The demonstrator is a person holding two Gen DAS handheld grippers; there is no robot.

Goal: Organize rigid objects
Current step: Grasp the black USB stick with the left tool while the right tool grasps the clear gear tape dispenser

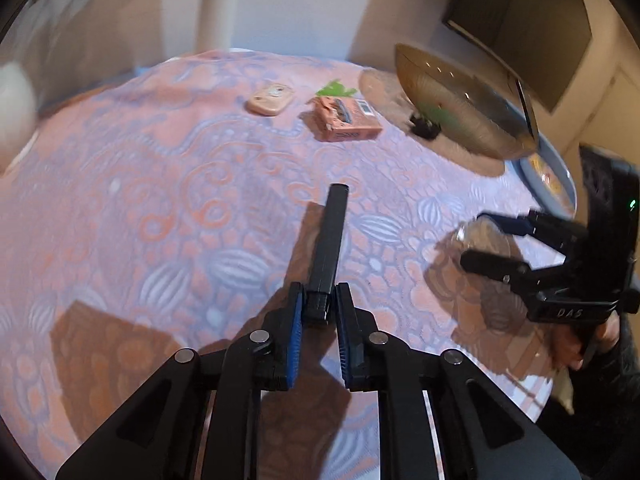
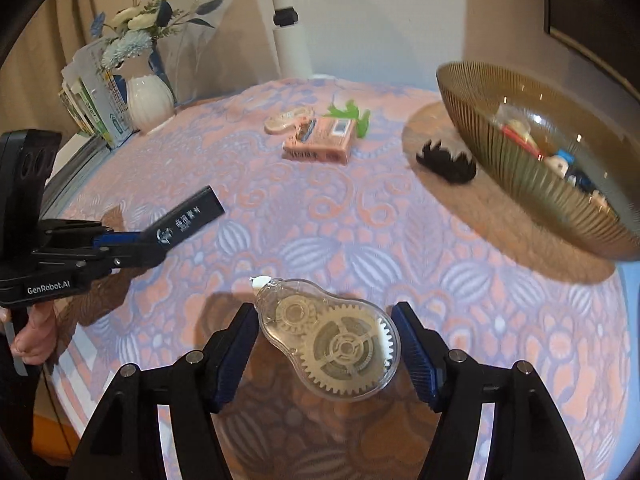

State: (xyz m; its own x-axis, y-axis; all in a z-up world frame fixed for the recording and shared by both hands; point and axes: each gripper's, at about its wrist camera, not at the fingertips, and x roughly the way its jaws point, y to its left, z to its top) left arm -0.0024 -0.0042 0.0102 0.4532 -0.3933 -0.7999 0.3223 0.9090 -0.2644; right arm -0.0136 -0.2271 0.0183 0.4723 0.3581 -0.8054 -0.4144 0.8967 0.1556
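Note:
My left gripper [image 1: 318,312] is shut on one end of a long black rectangular bar [image 1: 330,240], which sticks out forward above the patterned tablecloth [image 1: 140,200]. The right wrist view shows that bar [image 2: 188,220] with white print, held by the left gripper [image 2: 148,246] at the left edge. My right gripper [image 2: 322,310] is shut on a clear correction tape dispenser [image 2: 332,336] with cream gears inside, lifted over its shadow. In the left wrist view the right gripper [image 1: 476,238] is at the right with the dispenser [image 1: 482,232] between its fingers.
An amber ribbed glass bowl [image 2: 540,184] holding small toys stands at the right, with a black claw clip [image 2: 446,164] beside it. A pink box [image 2: 320,142], a pink oval case [image 2: 286,120] and a green leaf piece [image 2: 348,114] lie at the back. A white vase [image 2: 150,100] and books [image 2: 96,112] stand back left.

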